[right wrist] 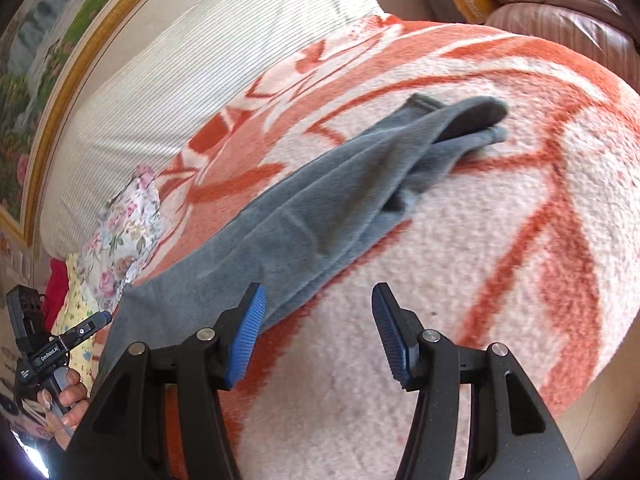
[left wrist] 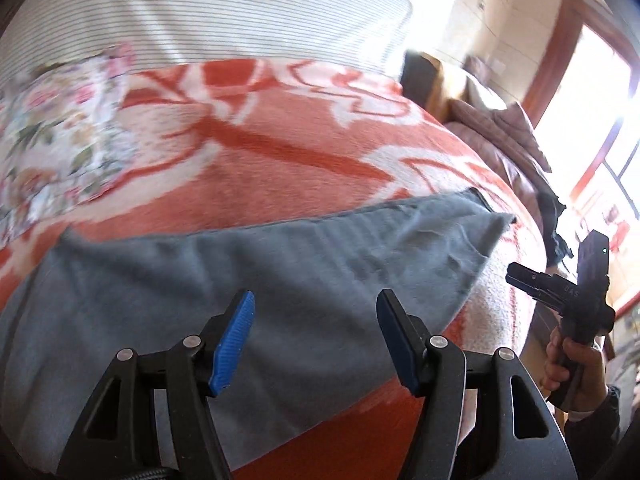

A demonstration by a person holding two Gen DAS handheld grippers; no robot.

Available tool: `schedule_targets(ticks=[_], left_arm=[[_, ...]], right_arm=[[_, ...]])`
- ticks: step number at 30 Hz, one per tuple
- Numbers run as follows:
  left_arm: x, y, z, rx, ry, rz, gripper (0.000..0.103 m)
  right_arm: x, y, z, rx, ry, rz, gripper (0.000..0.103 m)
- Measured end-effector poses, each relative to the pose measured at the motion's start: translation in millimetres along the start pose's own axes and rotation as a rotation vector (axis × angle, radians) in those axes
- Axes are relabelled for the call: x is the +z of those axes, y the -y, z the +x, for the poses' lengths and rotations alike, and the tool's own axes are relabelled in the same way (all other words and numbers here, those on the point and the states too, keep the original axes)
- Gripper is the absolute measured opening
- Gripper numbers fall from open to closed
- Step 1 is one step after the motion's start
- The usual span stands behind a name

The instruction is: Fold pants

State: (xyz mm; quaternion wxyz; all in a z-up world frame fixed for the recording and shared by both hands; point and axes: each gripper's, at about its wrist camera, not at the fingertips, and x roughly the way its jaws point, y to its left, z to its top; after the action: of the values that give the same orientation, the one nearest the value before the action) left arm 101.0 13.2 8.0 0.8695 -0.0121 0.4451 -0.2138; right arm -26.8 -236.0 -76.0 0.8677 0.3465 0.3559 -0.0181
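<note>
Both my claws, left claw & right claw, gape empty above gray pants laid long on blanket, ready for next fold.

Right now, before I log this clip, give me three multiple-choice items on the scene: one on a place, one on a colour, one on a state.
1. Where do the pants lie?
A. on the orange-and-white blanket
B. on the floor
C. draped over a chair

2. What colour are the pants?
A. black
B. grey-blue
C. red

3. How does the left gripper stand?
A. shut on the pants
B. open, with nothing between its fingers
C. shut on the floral cloth

Key: 1 A, the pants stretch out flat across the patterned blanket in both wrist views. 2 B, the fabric shows grey-blue against the orange. 3 B, the blue fingers stand well apart above the pants and clamp nothing; the right gripper is open too.
</note>
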Motion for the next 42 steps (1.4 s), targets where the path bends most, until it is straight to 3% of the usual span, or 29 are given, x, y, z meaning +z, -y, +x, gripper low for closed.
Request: schedule_targets(ticks=[7,12,20,33,34,36,37,38,42], left_arm=[[40,53,58,-0.049,-0.087,0.117,0.064],[66,83,97,-0.081,-0.14,0.186,0.064],[105,132,155,-0.144,-0.217,0.261,0.064],[126,197,229,-0.149,-0.321,0.409,0.065],[126,201,235,-0.147,-0.333,0.418,0.065],[127,209,247,-0.158,-0.368,0.436,0.065],[127,213,253,-0.159,-0.383,0.446,0.065],[126,218,258,-0.155,-0.394,0.461,0.065],[126,237,281,-0.157,-0.434,0.526,0.078]], right_arm=[[14,31,-4,0.003,0.049,0.099,0.058],[30,58,-5,0.053,0.087,0.226,0.065],[55,75,0,0.084,0.116,0.315,0.068],[72,94,11,0.12,0.132,0.377,0.069],[74,94,12,0.115,0.137,0.365,0.067],[75,94,13,0.084,0.146,0.328,0.037],[73,97,13,0.102,0.149,0.329,0.01],[70,101,11,0.139,0.165,0.343,0.009],[61,102,0,0.149,0.204,0.325,0.008]])
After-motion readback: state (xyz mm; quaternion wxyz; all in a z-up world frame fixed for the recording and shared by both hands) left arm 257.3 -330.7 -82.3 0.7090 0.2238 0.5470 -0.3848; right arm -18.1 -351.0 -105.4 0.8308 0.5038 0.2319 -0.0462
